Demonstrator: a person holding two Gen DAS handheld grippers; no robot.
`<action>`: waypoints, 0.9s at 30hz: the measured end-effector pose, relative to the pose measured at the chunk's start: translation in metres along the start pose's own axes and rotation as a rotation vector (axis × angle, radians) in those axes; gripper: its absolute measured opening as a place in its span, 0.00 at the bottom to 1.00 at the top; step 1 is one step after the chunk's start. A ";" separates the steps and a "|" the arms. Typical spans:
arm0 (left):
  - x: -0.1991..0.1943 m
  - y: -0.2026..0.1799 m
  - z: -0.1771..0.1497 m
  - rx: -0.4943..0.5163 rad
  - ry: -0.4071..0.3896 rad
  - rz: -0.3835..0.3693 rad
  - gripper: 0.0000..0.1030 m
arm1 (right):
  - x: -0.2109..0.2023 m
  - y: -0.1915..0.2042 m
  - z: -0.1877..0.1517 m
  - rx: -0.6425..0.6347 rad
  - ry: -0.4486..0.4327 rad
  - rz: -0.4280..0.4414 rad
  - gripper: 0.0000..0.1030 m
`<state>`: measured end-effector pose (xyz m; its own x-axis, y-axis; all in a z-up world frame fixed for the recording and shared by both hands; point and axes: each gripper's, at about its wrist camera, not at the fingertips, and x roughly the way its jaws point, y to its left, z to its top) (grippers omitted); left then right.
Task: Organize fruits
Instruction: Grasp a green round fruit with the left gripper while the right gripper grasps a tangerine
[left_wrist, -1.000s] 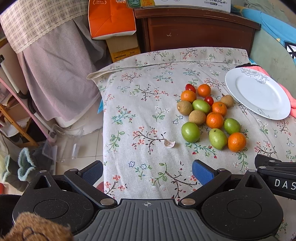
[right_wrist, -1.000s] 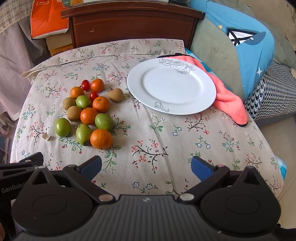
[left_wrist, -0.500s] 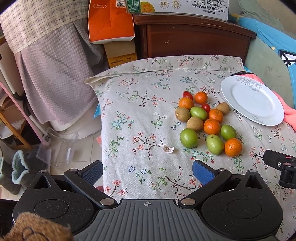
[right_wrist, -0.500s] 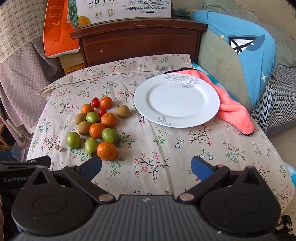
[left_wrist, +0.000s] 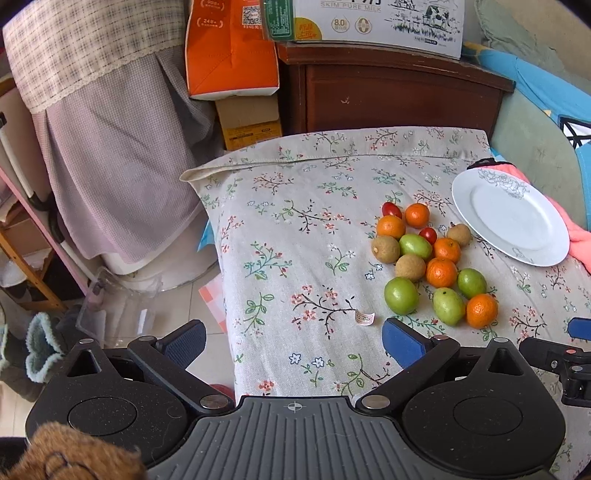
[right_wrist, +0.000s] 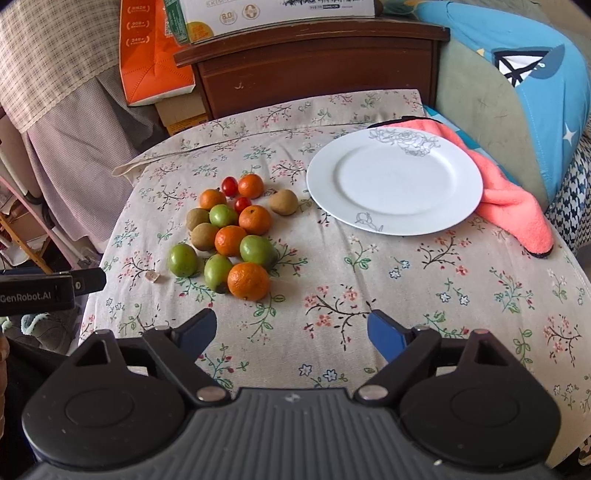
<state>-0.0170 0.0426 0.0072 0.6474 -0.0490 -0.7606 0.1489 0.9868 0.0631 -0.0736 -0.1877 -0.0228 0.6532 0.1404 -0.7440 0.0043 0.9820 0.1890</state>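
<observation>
A cluster of fruit lies on the floral tablecloth: several oranges (right_wrist: 248, 281), green fruits (right_wrist: 182, 259), brown kiwis (right_wrist: 283, 201) and two cherry tomatoes (right_wrist: 229, 185). An empty white plate (right_wrist: 394, 181) sits to their right. The same cluster (left_wrist: 441, 272) and plate (left_wrist: 511, 218) show in the left wrist view. My right gripper (right_wrist: 291, 334) is open and empty, above the table's near side. My left gripper (left_wrist: 293, 341) is open and empty, above the table's left front corner.
A pink cloth (right_wrist: 515, 195) lies under the plate's right edge. A small paper label (left_wrist: 364, 318) lies near the fruit. A dark wooden cabinet (right_wrist: 314, 62) stands behind the table with boxes on it. A blue cushion (right_wrist: 524, 74) is at the right. The floor drops off left of the table.
Both grippers have pulled back and risen, so the table looks farther away. The right gripper then came closer to the fruit again. Both stay open and empty.
</observation>
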 end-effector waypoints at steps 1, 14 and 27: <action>0.002 -0.002 0.001 0.025 0.003 -0.002 0.98 | 0.002 0.001 0.001 -0.015 0.006 0.015 0.85; 0.028 -0.023 0.018 0.217 -0.015 -0.152 0.88 | 0.035 0.003 0.018 -0.188 0.045 0.109 0.54; 0.055 -0.032 0.021 0.196 0.019 -0.249 0.69 | 0.059 0.021 0.019 -0.265 0.034 0.117 0.45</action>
<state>0.0295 0.0050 -0.0229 0.5589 -0.2810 -0.7801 0.4441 0.8960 -0.0046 -0.0206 -0.1615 -0.0501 0.6115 0.2541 -0.7493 -0.2703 0.9571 0.1040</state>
